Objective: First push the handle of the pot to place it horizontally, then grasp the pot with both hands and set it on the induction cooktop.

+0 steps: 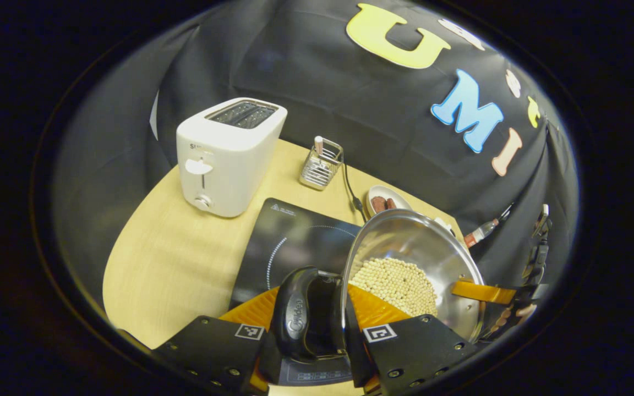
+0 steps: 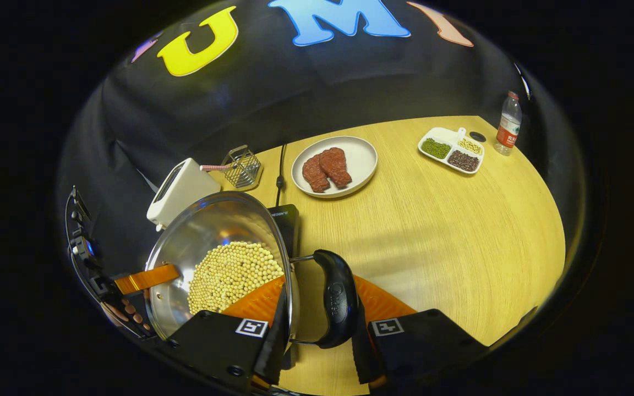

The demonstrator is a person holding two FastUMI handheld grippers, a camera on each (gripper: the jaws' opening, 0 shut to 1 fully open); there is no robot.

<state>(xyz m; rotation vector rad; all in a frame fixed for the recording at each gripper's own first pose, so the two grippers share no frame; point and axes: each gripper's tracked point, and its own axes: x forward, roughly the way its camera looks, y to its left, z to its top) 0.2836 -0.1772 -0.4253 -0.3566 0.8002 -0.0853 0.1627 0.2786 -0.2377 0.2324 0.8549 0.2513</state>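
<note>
the steel pot [image 1: 410, 264] of soybeans [image 2: 231, 275] hangs lifted over the near edge of the induction cooktop [image 1: 289, 242], left gripper [image 1: 311, 330] and right gripper [image 2: 320, 324] each clamped on a black side handle [image 1: 298, 313], so the pot looks carried and only the setting down remains.

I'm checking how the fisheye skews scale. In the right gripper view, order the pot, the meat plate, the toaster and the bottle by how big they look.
1. Pot, though it is nearest the camera.
2. Plate.
3. Toaster, partly hidden behind the pot.
4. Bottle, farthest off.
</note>
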